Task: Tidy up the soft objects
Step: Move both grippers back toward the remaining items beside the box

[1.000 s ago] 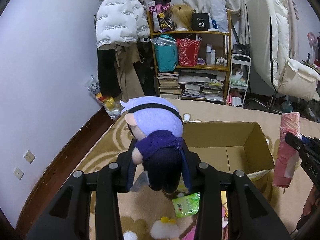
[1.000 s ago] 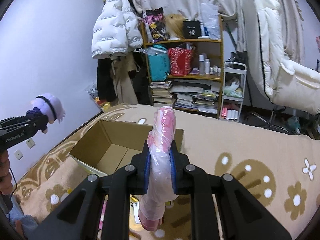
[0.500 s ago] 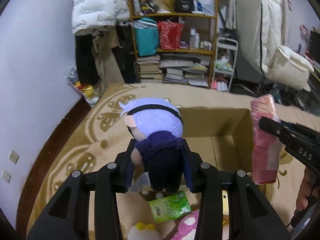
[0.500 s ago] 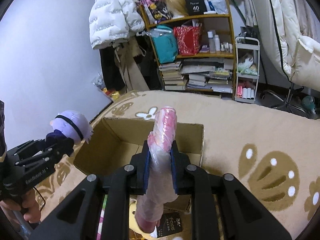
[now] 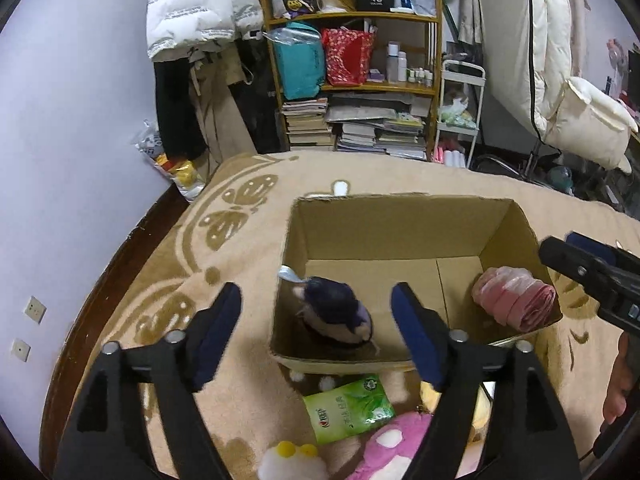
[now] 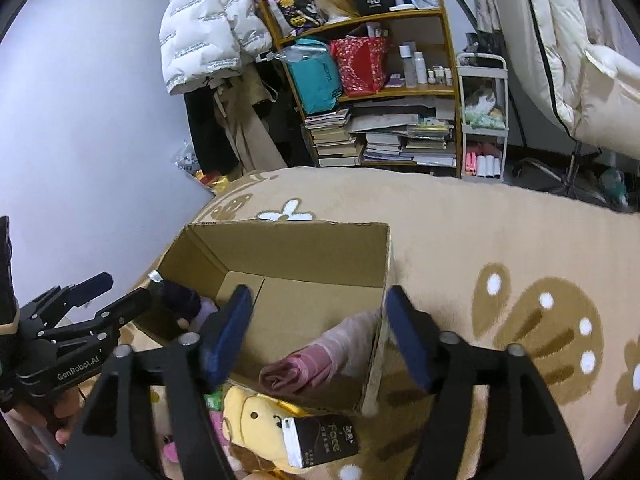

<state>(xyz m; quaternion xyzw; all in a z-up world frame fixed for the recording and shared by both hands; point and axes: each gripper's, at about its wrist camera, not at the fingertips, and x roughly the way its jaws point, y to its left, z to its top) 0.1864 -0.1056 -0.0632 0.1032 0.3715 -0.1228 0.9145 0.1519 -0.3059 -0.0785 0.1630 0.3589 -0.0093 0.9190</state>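
Jaws on the left gripper (image 5: 316, 330) and right gripper (image 6: 318, 332) are opening, nothing pinched; the plush doll (image 5: 336, 314) and pink bundle (image 5: 514, 304), maybe plastic-wrapped, are seen inside the cardboard box (image 5: 400, 220).

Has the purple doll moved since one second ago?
Yes. The purple doll dropped from between the left gripper pads, which are opening, down into the cardboard box, at its left wall.
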